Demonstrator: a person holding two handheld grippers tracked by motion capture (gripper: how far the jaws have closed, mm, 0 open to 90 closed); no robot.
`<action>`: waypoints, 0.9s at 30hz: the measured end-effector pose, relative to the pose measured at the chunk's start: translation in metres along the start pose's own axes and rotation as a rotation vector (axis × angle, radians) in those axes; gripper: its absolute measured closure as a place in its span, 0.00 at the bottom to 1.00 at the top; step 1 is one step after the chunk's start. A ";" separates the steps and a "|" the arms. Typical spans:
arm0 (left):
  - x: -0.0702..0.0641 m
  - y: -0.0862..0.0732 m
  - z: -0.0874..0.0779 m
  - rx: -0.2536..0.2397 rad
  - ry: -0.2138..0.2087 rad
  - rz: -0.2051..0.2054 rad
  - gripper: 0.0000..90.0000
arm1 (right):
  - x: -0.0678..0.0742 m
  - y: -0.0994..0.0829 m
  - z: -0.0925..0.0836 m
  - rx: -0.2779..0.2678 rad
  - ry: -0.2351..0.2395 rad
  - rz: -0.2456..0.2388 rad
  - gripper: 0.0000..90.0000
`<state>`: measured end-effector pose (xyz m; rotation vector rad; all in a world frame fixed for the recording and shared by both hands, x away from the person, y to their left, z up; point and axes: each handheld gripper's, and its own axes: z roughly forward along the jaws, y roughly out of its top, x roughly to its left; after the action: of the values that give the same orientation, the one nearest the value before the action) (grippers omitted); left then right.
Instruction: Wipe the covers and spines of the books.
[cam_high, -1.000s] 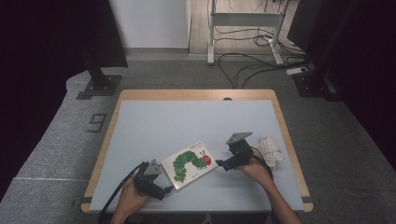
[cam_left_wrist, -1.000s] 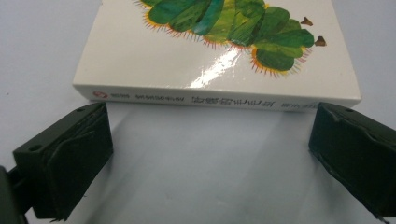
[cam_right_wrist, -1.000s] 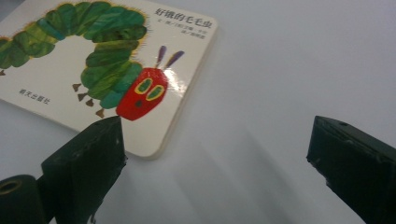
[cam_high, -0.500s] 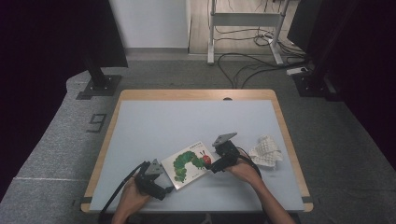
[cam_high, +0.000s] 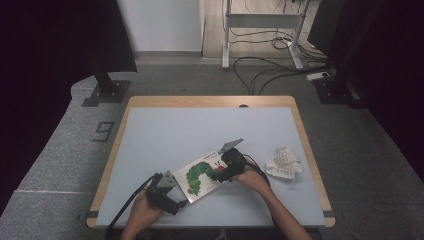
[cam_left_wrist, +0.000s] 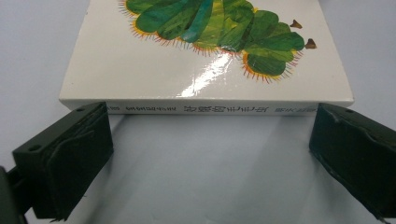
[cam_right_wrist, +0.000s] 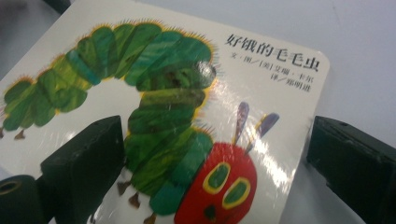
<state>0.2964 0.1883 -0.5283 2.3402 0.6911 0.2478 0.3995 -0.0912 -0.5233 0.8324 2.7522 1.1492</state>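
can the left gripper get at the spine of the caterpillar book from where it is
Probably yes. The left gripper is open and faces the spine of the book, with bare table between its fingers. The right gripper sits at the book's far end, out of the way.

Both forearms come in over the tabletop's near edge. The left gripper lies low near that edge, its jaws spread wide. The right gripper (its grey plate tipped upward) sits farther in, right of centre, jaws likewise wide apart.
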 end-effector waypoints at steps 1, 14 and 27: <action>0.000 0.000 0.000 -0.001 0.000 -0.001 0.00 | -0.001 0.001 0.001 -0.004 0.000 0.004 0.04; 0.000 0.000 0.000 0.000 -0.001 -0.002 0.00 | -0.007 0.005 0.000 -0.061 0.046 0.055 0.04; 0.000 0.000 0.000 0.000 -0.002 -0.001 0.00 | -0.001 0.009 -0.025 -0.156 0.073 0.094 0.06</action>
<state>0.2966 0.1885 -0.5284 2.3392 0.6912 0.2448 0.3981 -0.1029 -0.4993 0.9275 2.6609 1.4176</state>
